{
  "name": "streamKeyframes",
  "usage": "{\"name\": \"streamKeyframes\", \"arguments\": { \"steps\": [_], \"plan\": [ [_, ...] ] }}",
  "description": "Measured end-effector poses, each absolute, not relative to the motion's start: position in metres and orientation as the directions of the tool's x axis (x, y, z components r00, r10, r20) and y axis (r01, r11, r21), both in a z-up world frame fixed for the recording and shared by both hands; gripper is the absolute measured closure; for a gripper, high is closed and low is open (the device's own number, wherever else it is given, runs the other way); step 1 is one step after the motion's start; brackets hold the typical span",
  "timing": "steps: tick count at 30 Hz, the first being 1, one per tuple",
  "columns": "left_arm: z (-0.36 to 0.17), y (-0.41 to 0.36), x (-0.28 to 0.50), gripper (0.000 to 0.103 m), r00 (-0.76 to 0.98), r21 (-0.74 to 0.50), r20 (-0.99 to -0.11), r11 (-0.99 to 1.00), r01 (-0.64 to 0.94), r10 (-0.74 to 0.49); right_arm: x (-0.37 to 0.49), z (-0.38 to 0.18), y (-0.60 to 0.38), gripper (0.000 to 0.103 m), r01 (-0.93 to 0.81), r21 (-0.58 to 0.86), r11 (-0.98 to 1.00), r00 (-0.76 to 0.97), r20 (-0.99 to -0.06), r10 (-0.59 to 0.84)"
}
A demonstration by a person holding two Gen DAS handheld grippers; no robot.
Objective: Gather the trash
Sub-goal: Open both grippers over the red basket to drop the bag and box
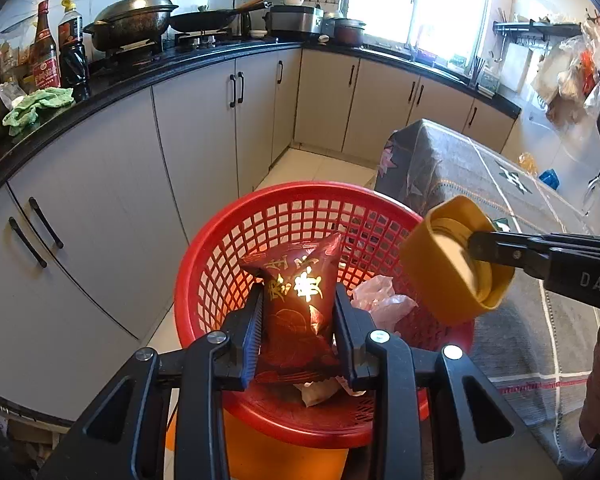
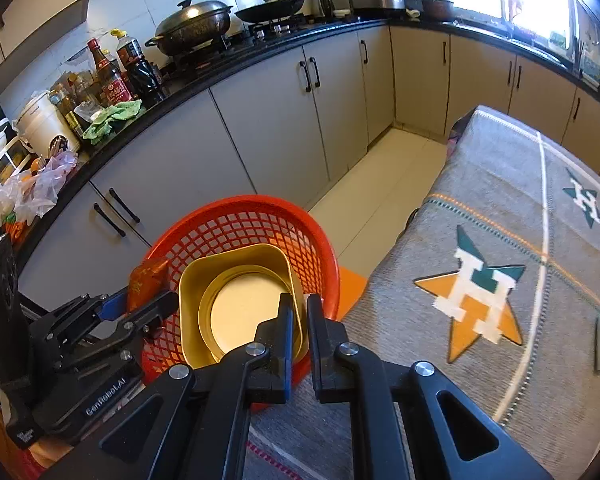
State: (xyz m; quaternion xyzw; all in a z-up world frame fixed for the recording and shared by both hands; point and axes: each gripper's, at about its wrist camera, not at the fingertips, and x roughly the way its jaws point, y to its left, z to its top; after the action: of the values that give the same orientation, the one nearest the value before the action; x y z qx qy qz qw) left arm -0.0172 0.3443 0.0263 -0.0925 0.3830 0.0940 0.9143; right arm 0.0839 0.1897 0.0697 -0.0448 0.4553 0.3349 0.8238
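A round red plastic lattice basket [image 1: 236,240] stands on the floor beside a table draped in a grey patterned cloth [image 2: 500,184], serving as the trash bin. Directly above the basket, the left gripper [image 1: 298,312] pinches a crumpled dark red foil snack wrapper [image 1: 300,296], poised to drop it in. Over the basket's table-side rim, the right gripper [image 2: 299,320] clamps the wall of a square golden plastic lid [image 2: 236,304], hollow side showing. Pale crumpled wrappers [image 1: 380,300] already lie inside.

A home kitchen: ahead of the grippers runs a black countertop [image 1: 204,60] over grey cabinets [image 1: 196,136], bearing a lidded wok [image 1: 132,20], sauce bottles [image 1: 58,52] and a gas stove [image 2: 276,28].
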Motion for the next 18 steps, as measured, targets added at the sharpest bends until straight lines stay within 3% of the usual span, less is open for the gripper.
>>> {"name": "streamKeyframes", "arguments": {
  "steps": [5,7,15,18],
  "plan": [
    [0.022,0.344,-0.013,0.069,0.681,-0.089,-0.724,0.965,-0.246,0.107,0.083,0.067,0.196,0.092,-0.604,0.239,0.76,0.346,-0.781,0.52],
    [0.022,0.343,-0.013,0.057,0.68,-0.094,-0.726,0.964,-0.248,0.104,0.081,0.068,0.197,0.087,-0.611,0.253,0.75,0.337,-0.774,0.536],
    [0.035,0.336,-0.028,0.052,0.706,-0.111,-0.701,0.962,-0.25,0.102,0.067,0.09,0.164,0.083,-0.607,0.286,0.741,0.368,-0.726,0.581],
    [0.042,0.33,-0.039,0.043,0.726,-0.135,-0.682,0.959,-0.247,0.091,0.059,0.097,0.138,0.067,-0.586,0.286,0.758,0.403,-0.708,0.579]
  ]
}}
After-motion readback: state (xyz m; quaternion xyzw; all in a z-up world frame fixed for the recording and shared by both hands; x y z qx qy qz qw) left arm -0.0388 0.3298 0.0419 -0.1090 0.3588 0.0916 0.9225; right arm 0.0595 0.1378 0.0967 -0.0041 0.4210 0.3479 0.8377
